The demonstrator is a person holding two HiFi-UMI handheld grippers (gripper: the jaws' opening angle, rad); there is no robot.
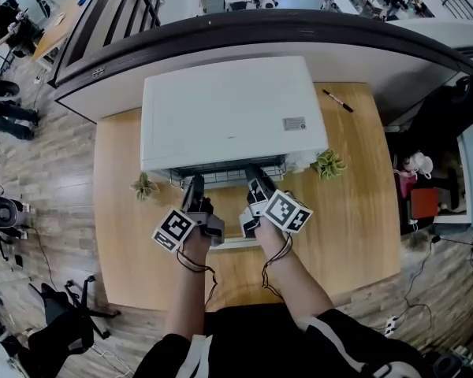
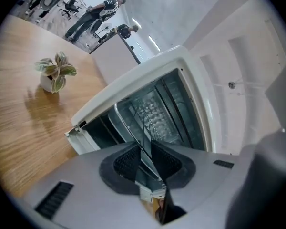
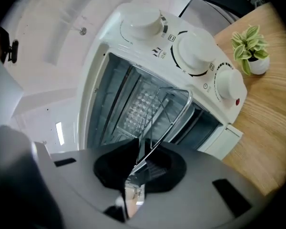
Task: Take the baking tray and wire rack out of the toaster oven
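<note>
Wire rack (image 1: 229, 176) sticks partway out of the mouth of the white toaster oven (image 1: 229, 109), which sits at the back of the wooden counter (image 1: 355, 211) with its door dropped open. The person stands square in front of it with a tool in each hand. The left tool (image 1: 193, 184) is clenched on the front wire of the rack towards its left side, and the right tool (image 1: 254, 178) is clamped on the same wire further right. Each gripper view shows the thin bar nipped between the dark pads. Behind the rack, inside the oven, a dimpled metal surface (image 3: 142, 104) shines; I cannot tell whether that is the baking tray. A small potted plant (image 1: 144, 186) stands at each front corner of the oven.
</note>
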